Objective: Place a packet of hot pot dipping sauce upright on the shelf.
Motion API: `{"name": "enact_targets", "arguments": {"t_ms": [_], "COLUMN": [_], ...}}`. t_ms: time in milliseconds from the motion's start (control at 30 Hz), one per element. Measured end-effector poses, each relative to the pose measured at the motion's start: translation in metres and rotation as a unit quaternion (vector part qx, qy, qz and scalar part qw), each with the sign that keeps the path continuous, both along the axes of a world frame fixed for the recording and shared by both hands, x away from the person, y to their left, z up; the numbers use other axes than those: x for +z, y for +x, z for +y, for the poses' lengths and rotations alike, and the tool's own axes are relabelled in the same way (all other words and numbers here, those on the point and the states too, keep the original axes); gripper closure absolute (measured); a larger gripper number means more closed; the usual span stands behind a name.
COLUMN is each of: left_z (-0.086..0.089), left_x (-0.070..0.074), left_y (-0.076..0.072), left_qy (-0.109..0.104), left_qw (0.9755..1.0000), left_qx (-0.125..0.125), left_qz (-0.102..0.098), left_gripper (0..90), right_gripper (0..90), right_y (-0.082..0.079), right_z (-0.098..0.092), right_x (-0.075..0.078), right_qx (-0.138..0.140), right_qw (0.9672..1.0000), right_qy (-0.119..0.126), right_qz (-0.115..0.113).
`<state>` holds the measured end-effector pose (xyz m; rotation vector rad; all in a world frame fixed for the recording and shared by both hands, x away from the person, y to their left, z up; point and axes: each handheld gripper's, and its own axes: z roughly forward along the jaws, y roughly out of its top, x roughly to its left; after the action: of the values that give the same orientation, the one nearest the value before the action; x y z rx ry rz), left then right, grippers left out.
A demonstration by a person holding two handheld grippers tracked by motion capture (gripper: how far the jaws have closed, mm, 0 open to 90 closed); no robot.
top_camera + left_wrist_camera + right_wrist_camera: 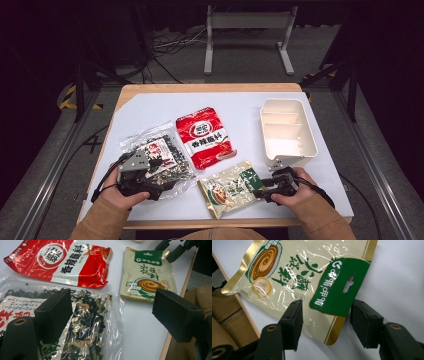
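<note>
From the high view, the work looks barely begun: the white bin (pixel 288 131) stands bare inside, and all three packets lie flat on the table (pixel 150 107) to the left of it. The red packet (pixel 205 137) is nearest the bin's left wall, the clear bag of dried greens (pixel 156 156) further left, and the beige sauce packet (pixel 231 188) just below and left of the bin's near corner. I judge that every packet is yet to be lifted and put away. The right gripper (pixel 259 190) sits at the beige packet's right end; the left gripper (pixel 146 176) rests over the clear bag

In the left gripper view, the jaws stand wide apart, one over the clear bag (pixel 90 322), the other over bare table, pinching nothing. The red packet (pixel 62 262) lies beyond

In the right gripper view, the jaws are spread on either side of the beige packet's (pixel 294 272) green top corner (pixel 337 290), the corner between them but not squeezed, so the grip is not yet made
</note>
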<state>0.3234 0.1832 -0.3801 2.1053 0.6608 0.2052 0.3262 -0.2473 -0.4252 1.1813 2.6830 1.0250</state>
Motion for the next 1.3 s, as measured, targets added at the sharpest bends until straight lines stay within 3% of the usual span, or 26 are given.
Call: {"name": "enact_targets", "arguments": {"t_ms": [367, 633, 867, 1300], "left_z": [0.0, -0.001, -0.001, -0.001], "left_x": [-0.001, -0.002, -0.002, -0.003], "left_y": [0.001, 0.001, 0.001, 0.002], "left_qy": [0.002, 0.001, 0.0, 0.0], "left_qw": [1.0, 1.0, 1.0, 1.0], "left_qx": [0.0, 0.0, -0.002, -0.001], "left_qz": [0.001, 0.004, 0.005, 0.006], "left_gripper": [16.6, 16.6, 16.6, 16.6], "right_gripper": [50.6, 53.5, 70.1, 84.3], "right_y": [-0.003, -0.001, 0.0, 0.0], "right_z": [0.007, 0.013, 0.016, 0.017], "right_x": [0.004, -0.004, -0.005, -0.008], "right_qx": [0.006, 0.001, -0.007, -0.014], "right_qw": [0.9998, 0.9997, 1.0, 0.9996], "right_qy": [0.012, 0.023, -0.003, 0.013], "right_qz": [-0.012, 0.002, -0.004, 0.022]}}
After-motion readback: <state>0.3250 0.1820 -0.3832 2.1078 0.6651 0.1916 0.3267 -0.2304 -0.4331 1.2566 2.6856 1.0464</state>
